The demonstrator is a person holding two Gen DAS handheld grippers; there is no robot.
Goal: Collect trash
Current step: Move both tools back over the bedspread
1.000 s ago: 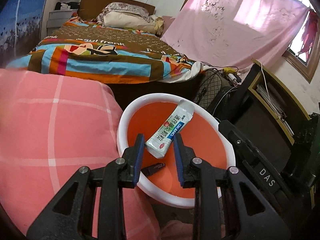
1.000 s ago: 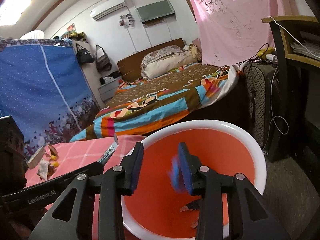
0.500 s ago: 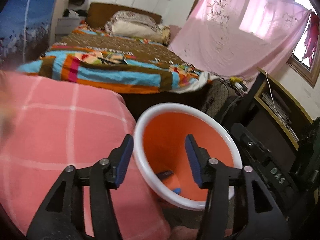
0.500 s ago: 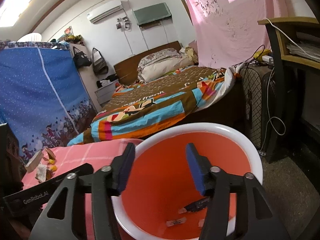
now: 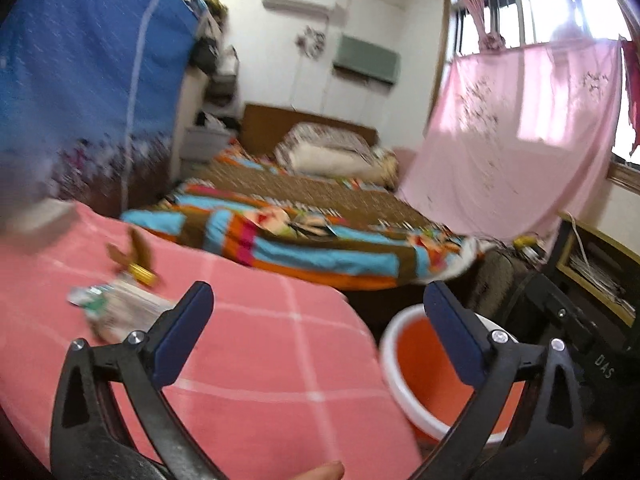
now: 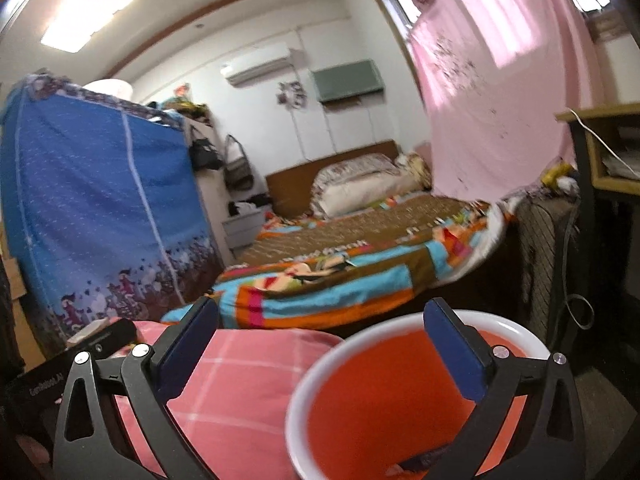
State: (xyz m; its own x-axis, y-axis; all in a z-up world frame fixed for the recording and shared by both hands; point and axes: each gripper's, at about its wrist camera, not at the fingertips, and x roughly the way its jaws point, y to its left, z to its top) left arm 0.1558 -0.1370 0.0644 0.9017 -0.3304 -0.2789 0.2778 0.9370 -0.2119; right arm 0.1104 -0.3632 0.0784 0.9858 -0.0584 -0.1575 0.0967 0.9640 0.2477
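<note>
While both my hands hover over the corner of the room, the biggest thing ahead is the bed (image 6: 360,264) with its striped blanket (image 5: 320,248) in orange, blue and brown, running back to the wooden headboard. Left of it stands a blue fabric wardrobe (image 6: 100,200), and a pink curtain (image 5: 520,140) hangs over the window on the other side.

Closer in is the worktop (image 5: 260,360), covered with a pink checked cloth. Just beside its edge, lower down, sits the bin (image 6: 312,380): white rim, orange inside. From the right wrist view I can see a dark wrapper (image 6: 424,460) lying at the bottom of it, blurry though.

My left fingers (image 5: 318,336) are opening, spread wide, nothing between them; they're above the cloth edge with the bin showing past the right-hand one. My right fingers (image 6: 318,348) are opening too, also empty, straddling the bin rim and the cloth.

Rest of the trash (image 5: 116,304) is a small pile of crumpled wrappers on the far left of the worktop, with a yellowish bit (image 5: 140,270) just behind it. Too smeared to tell more.
</note>
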